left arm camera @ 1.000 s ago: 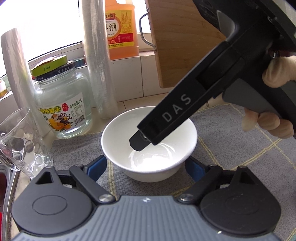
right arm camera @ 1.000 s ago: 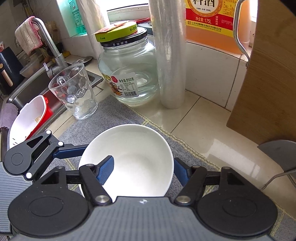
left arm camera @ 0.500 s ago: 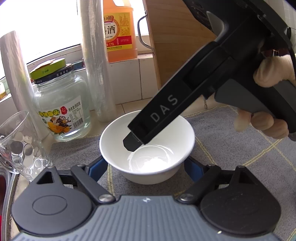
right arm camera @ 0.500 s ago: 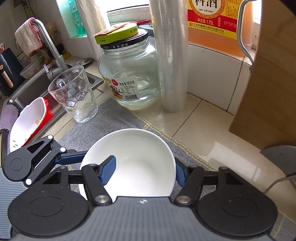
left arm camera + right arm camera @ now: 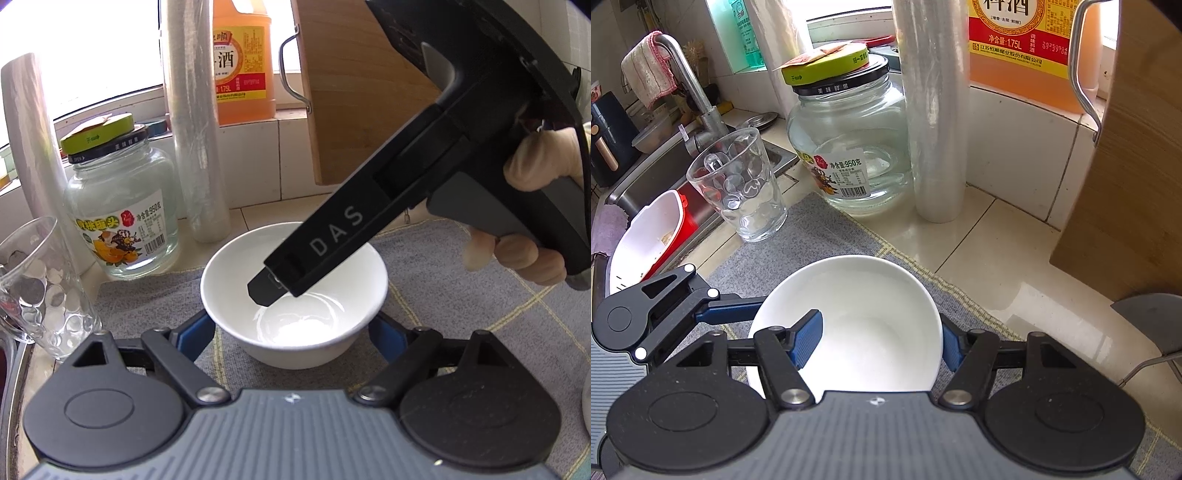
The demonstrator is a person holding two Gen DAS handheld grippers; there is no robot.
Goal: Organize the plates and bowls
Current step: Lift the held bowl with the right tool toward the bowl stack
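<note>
A white bowl (image 5: 295, 295) stands upright on a grey mat (image 5: 461, 295). My left gripper (image 5: 291, 334) is open, its blue fingers on either side of the bowl's base, close to it. My right gripper (image 5: 881, 339) is open: one blue finger (image 5: 807, 338) is inside the bowl (image 5: 864, 317), the other is outside its right wall. In the left wrist view the right gripper's body (image 5: 332, 243) reaches down into the bowl from the upper right.
A glass jar (image 5: 849, 158), a dimpled tumbler (image 5: 738, 188) and a cling-film roll (image 5: 934, 110) stand behind the bowl. A wooden cutting board (image 5: 1126, 184) leans at the right. An orange bottle (image 5: 242, 62) is on the sill. The sink (image 5: 646, 177) with a white container (image 5: 646, 236) lies left.
The right gripper has shifted slightly deeper over the bowl's rim, and its fingers have closed in a little towards the bowl's wall. The bowl and left gripper have stayed almost still.
</note>
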